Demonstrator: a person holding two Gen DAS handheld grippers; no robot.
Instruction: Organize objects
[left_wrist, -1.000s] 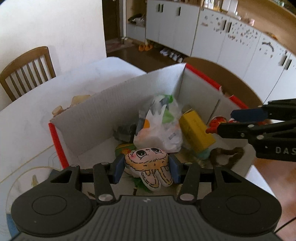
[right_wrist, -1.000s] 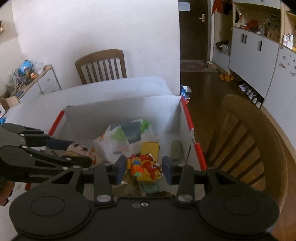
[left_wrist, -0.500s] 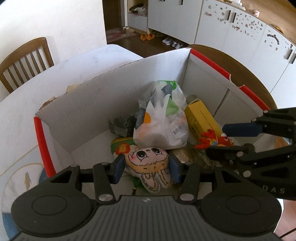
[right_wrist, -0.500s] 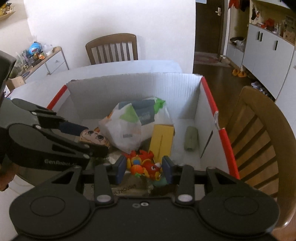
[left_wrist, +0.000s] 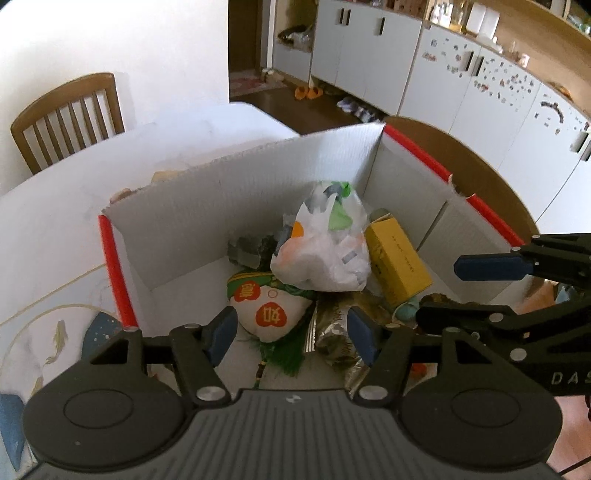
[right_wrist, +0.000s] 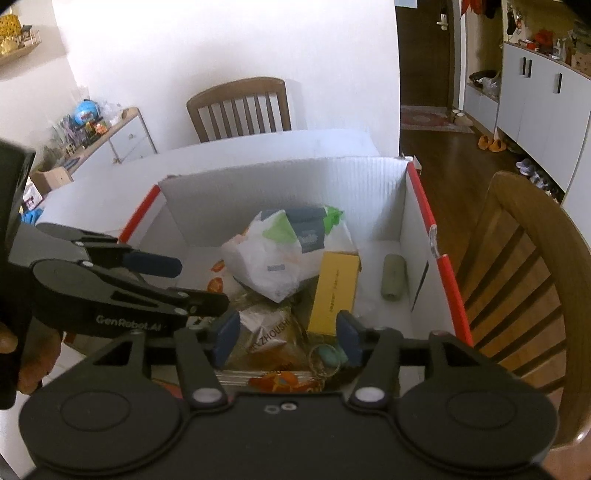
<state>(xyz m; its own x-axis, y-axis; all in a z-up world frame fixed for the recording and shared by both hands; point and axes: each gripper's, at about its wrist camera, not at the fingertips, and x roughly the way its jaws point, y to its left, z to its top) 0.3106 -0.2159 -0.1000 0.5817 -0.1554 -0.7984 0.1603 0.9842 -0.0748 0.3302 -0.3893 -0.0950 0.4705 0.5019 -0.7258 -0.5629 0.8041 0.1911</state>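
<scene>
A white box (left_wrist: 221, 206) with red edges holds a yellow carton (left_wrist: 397, 264) and a white bag (left_wrist: 325, 251).

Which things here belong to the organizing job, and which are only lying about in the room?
Job:
- box
- plastic bag
- yellow carton
- white pouch
- foil packet
- green roll
- left hand-held gripper, open
- right hand-held gripper, open

Lying about:
- far chair
- near chair
- slippers
- globe

plastic bag (left_wrist: 325, 254) lies in box (left_wrist: 192, 206), carton (left_wrist: 397, 266) just beside.
</scene>
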